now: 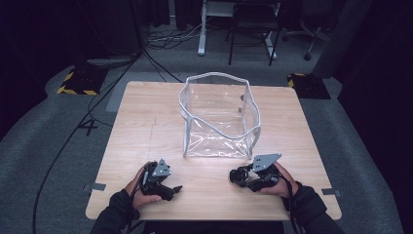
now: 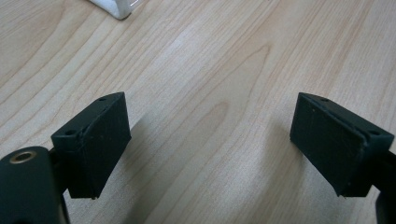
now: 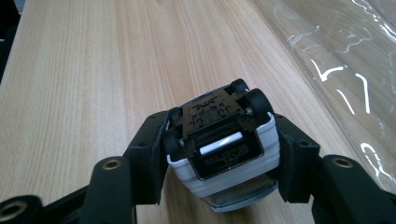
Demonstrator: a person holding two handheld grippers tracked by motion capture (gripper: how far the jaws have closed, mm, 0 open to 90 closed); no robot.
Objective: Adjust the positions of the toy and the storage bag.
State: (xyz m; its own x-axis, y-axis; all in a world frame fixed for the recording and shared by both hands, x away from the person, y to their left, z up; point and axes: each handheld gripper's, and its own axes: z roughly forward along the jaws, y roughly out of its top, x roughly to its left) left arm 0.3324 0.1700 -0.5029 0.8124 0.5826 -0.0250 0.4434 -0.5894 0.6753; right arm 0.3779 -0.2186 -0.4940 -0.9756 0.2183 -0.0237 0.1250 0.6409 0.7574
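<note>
**A:** What's the biggest thing I should mind from where you sit?

**B:** The wooden table (image 1: 146, 112). I see bare boards all down its left half, and a clear strip along the near edge where both my hands rest. Dark floor drops away on every side.

**A:** And the container?

**B:** A clear plastic bag (image 1: 219, 117) with a white rim stands open at mid-table, toward the far edge. I can see the wood through its walls; I make out nothing inside it.

**A:** Your grippers?

**B:** My right gripper (image 3: 224, 154) sits just in front of the bag's near right corner, clamped on a small white toy car (image 3: 224, 144) turned wheels-up between the pads. My left gripper (image 2: 210, 140) has its jaws spread wide over bare wood, well left of the car.
</note>
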